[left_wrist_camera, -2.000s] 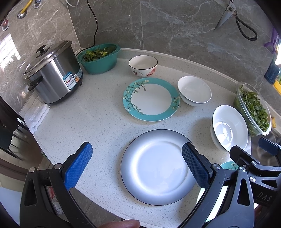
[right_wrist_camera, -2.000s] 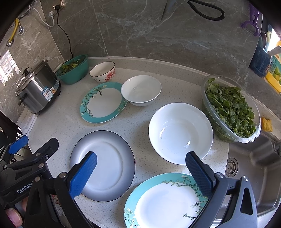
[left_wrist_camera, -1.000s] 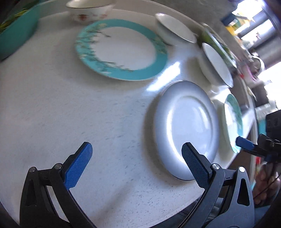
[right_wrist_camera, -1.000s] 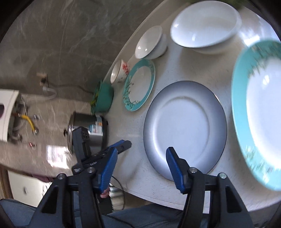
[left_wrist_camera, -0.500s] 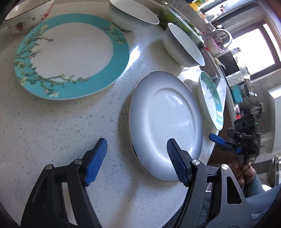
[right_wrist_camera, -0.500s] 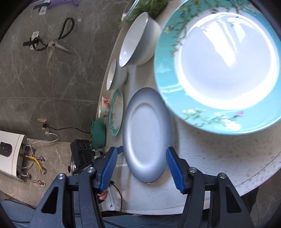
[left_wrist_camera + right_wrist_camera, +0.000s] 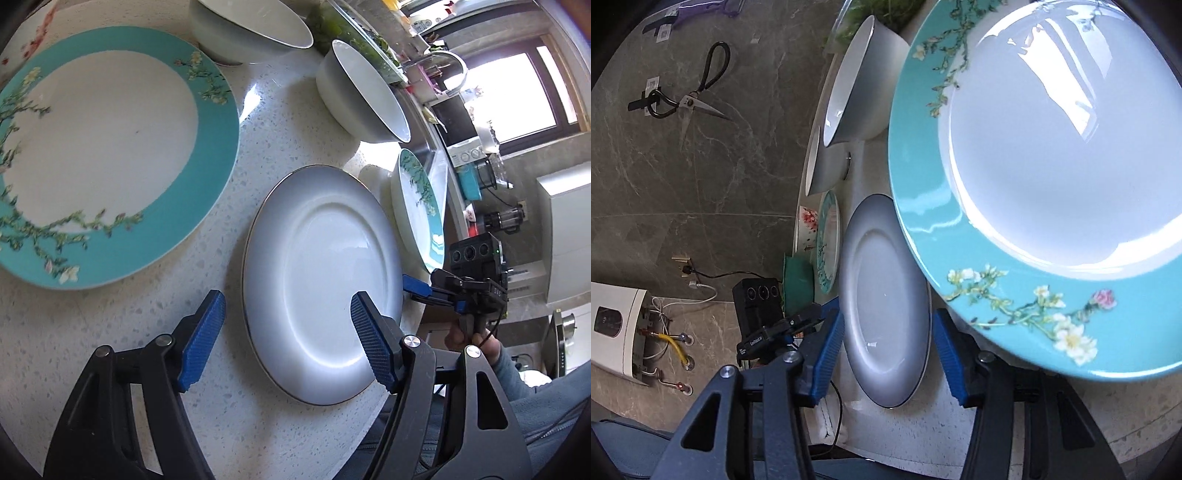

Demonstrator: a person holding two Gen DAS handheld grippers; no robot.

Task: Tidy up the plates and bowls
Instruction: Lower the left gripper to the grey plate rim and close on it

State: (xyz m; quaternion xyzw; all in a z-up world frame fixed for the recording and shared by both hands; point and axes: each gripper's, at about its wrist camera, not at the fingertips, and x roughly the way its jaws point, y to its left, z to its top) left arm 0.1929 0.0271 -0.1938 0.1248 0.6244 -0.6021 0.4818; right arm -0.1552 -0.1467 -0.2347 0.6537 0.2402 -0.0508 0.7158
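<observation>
Left wrist view: left tongs (image 7: 288, 332) narrower than 2 s ago, still apart, holding nothing, now low w/ the grey plate (image 7: 321, 280) rim between the jaws at the table's (image 7: 122, 317) near edge.

Right wrist view: right tongs (image 7: 888, 356) also narrowed, empty, at the same grey plate (image 7: 884, 295) from the opposite side, beside the teal plate (image 7: 1052, 177). Prob. a two-sided pickup for stacking.

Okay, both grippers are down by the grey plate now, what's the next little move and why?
Probably ease the left gripper forward so its open jaws straddle the near rim of the grey plate, then close. The plate lies flat on the counter, ungripped, and the right gripper is open at its opposite edge.
</observation>
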